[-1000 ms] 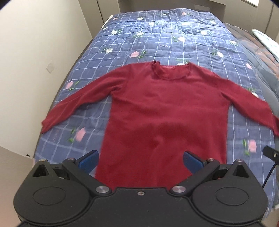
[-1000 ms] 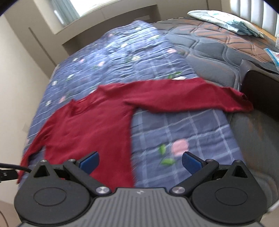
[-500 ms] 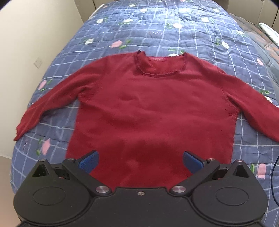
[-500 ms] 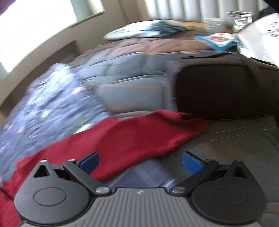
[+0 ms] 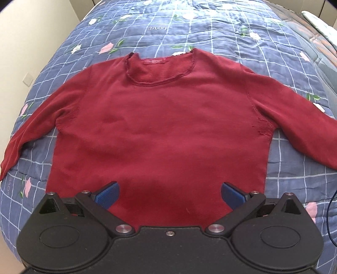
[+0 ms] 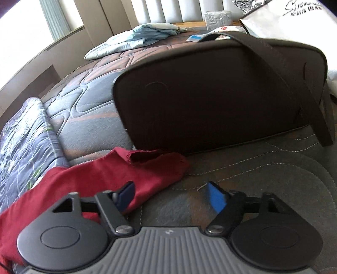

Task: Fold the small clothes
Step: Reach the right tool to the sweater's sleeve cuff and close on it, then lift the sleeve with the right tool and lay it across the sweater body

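A dark red long-sleeved sweater (image 5: 160, 118) lies flat, front up, on a blue checked floral quilt (image 5: 210, 27), with its neckline at the far side and both sleeves spread out. My left gripper (image 5: 169, 194) hangs open over the lower middle of its body, nothing between the blue pads. In the right wrist view the sweater's sleeve end (image 6: 147, 170) rests on a grey quilted mattress (image 6: 263, 175). My right gripper (image 6: 170, 197) is just in front of the cuff and its jaws are closing. The left fingertip (image 6: 126, 195) is over the sleeve's edge; the pads do not press on cloth.
A large dark brown bag (image 6: 210, 94) with a strap lies right behind the cuff. Farther back are a folded light blue cloth (image 6: 143, 38) and a white printed bag (image 6: 294, 19). A cream wall (image 5: 21, 42) borders the bed's left side. A thin cable (image 5: 328, 210) hangs at the right.
The left gripper has dropped closer to the sweater's body, which now fills its view. The right gripper has swung right to the sleeve end by the bag, and its jaws have narrowed.
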